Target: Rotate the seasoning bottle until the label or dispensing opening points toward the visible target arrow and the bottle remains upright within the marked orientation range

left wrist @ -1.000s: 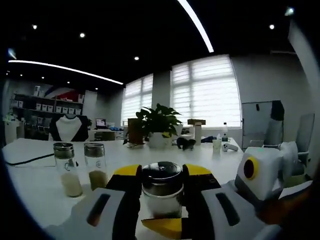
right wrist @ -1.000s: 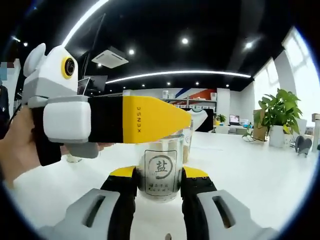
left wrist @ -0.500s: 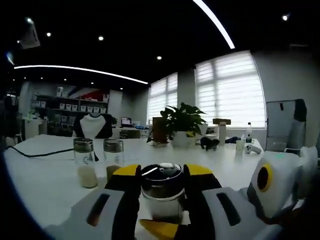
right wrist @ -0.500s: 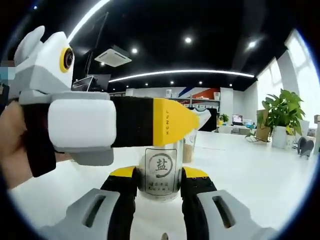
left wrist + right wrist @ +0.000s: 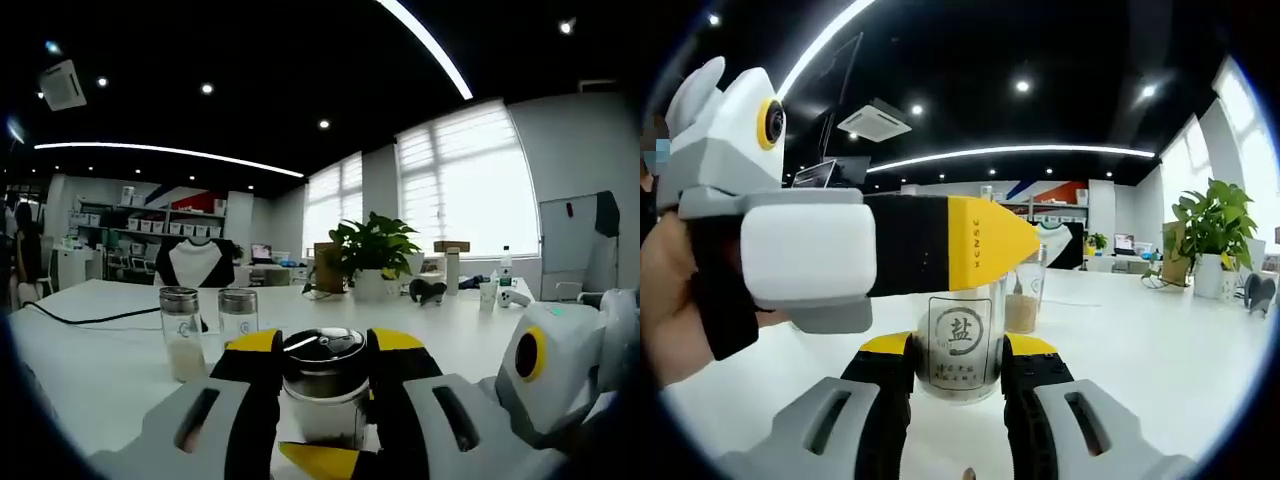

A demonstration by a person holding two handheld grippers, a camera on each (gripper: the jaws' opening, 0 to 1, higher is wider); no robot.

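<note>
Compared with one second earlier, both cameras swing around the upright salt bottle [image 5: 961,342]; left gripper [image 5: 323,372] clamps its lid, right gripper [image 5: 959,362] grasps its body.

The left gripper [image 5: 323,365] has two black jaws tipped with yellow pads, each jaw widening toward the camera into a pale grey housing with a dark oblong slot. The right gripper [image 5: 957,365] is built alike: black jaws, yellow tips, grey slotted housings. Above the right jaws, the left gripper's yellow tip bears small dark lettering, too small to read.
</note>
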